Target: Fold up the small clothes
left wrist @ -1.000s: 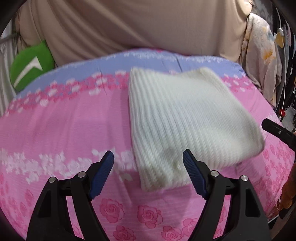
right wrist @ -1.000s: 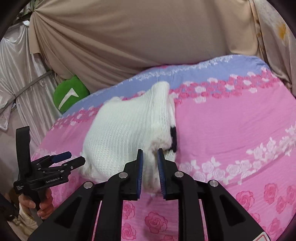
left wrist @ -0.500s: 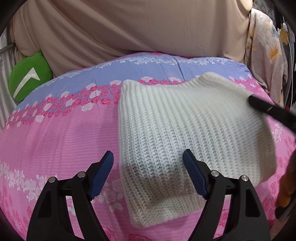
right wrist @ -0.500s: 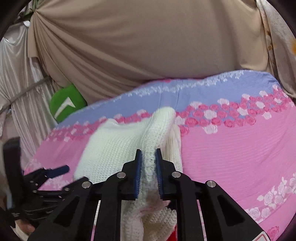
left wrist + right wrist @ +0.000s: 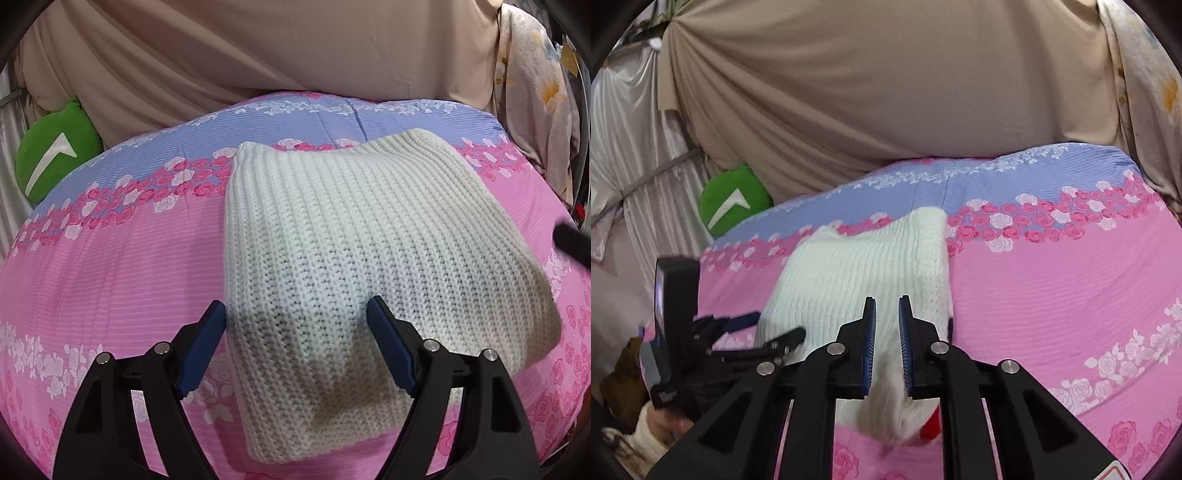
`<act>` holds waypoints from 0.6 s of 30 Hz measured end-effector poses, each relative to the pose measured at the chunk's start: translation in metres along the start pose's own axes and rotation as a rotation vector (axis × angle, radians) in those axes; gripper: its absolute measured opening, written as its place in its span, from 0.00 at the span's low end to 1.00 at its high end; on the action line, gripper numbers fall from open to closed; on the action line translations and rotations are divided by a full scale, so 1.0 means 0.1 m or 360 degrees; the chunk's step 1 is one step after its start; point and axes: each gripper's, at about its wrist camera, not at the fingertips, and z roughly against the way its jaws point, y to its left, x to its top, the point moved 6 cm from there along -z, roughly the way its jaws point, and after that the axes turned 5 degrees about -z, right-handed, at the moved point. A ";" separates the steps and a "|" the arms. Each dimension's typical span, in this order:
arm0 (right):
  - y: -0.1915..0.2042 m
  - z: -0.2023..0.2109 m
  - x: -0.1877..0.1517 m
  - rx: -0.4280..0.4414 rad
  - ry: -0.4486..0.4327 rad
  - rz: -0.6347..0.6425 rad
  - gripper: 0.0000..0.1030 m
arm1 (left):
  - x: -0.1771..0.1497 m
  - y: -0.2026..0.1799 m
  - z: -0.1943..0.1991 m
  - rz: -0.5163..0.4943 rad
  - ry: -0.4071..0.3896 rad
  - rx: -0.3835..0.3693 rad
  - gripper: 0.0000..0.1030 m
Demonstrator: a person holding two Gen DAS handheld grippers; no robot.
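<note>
On the bed, across the pink rose-print cover [image 5: 110,277]: a white knit sweater [image 5: 369,258], folded, filling the left wrist view from the centre out toward 3 o'clock. Far edge over the band of roses at 12 o'clock, near corner down at 6 o'clock. Right side raised off the cover and sagging in a soft curve.

At 6 o'clock of that view, the left tool [image 5: 295,304]: blue pads spread wide, one on either side of the sweater's near left part, neither pressing on the knit.

At 6 o'clock of the right wrist view, the right tool [image 5: 886,300]: narrow, jaws just closed in, a bunched fold of the sweater's right edge pinched between the blue pads. A scrap of red below the fold at 5 o'clock, too small to make out.

At 8 o'clock there, the left tool again, gripped from below by a hand [image 5: 661,424], tips just over the sweater's left edge.

At 10 o'clock in both views, a green cushion [image 5: 55,155] with a white mark, off the bed's far left corner. Behind the bed at 12 o'clock, draped beige cloth [image 5: 258,55].
</note>
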 end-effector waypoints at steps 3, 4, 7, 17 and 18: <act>-0.15 -0.36 -0.43 -0.0152 0.0235 0.0032 0.13 | -0.02 0.00 -0.01 0.0000 -0.0001 0.0007 0.74; -0.19 -0.43 -0.50 -0.0145 0.0239 0.0011 0.12 | -0.03 -0.01 -0.02 -0.0003 0.0005 0.0007 0.75; -0.17 -0.27 -0.41 -0.0090 0.0189 -0.0061 0.16 | -0.05 -0.02 0.00 -0.0017 0.0014 0.0017 0.75; -0.07 -0.27 -0.52 -0.0097 0.0203 -0.0027 0.15 | -0.29 -0.07 0.01 -0.0035 0.0085 -0.0007 0.75; 0.00 -0.17 -0.46 -0.0072 0.0155 -0.0020 0.20 | -0.30 -0.07 0.01 -0.0031 0.0090 -0.0010 0.75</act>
